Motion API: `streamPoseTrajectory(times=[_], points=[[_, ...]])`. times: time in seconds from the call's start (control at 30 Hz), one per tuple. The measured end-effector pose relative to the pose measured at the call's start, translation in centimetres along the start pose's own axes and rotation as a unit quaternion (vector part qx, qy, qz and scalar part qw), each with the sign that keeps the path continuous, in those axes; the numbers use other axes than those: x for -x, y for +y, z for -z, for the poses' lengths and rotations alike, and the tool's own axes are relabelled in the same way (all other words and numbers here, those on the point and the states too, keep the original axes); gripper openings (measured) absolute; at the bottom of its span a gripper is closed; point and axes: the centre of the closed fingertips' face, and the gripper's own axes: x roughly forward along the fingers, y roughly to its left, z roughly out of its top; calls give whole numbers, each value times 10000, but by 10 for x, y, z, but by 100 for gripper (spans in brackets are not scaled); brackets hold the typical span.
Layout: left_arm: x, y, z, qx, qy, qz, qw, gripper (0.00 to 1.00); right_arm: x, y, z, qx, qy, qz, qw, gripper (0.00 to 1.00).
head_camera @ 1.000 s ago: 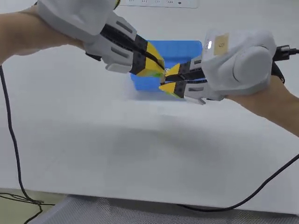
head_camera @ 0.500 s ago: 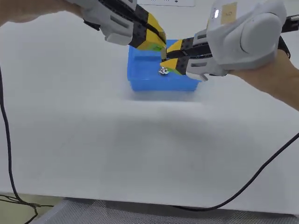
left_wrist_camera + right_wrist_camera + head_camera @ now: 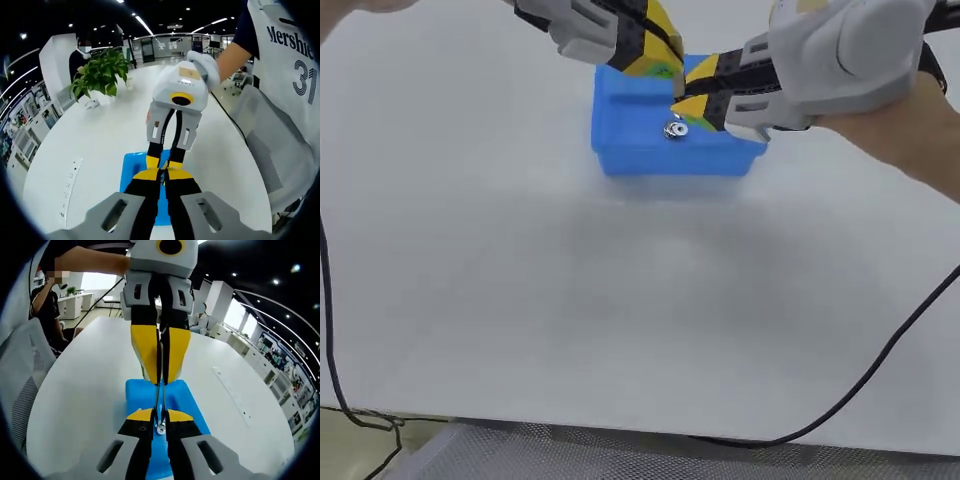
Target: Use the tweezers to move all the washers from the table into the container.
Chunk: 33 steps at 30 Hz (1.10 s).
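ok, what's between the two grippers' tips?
In the right gripper view, the tweezers run from the left gripper toward the right gripper, a washer at their tip, above the blue container.

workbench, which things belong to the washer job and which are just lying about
job: tweezers, washers, blue container, left tool, right tool
lying about: potted plant, power strip
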Motion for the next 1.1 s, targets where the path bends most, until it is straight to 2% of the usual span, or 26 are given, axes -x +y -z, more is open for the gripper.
streamPoseTrajectory(times=[0.23,0.57,0.77,0.87,1.1], points=[[-9,5,12,118,33,58,9999,7,-15,-5,17,-157,54,-105,9998,10],[-11,7,21,245,53,56,9997,7,-22,-4,21,-233,83,-140,9996,10],[-11,8,19,258,42,19,9997,7,-19,-6,21,-231,125,-109,9996,11],[-8,7,14,225,1,-2,9997,7,-18,-6,21,-224,125,-88,9996,11],[2,2,5,97,-74,-23,9999,7,-11,-4,8,-320,-146,-156,9993,12]])
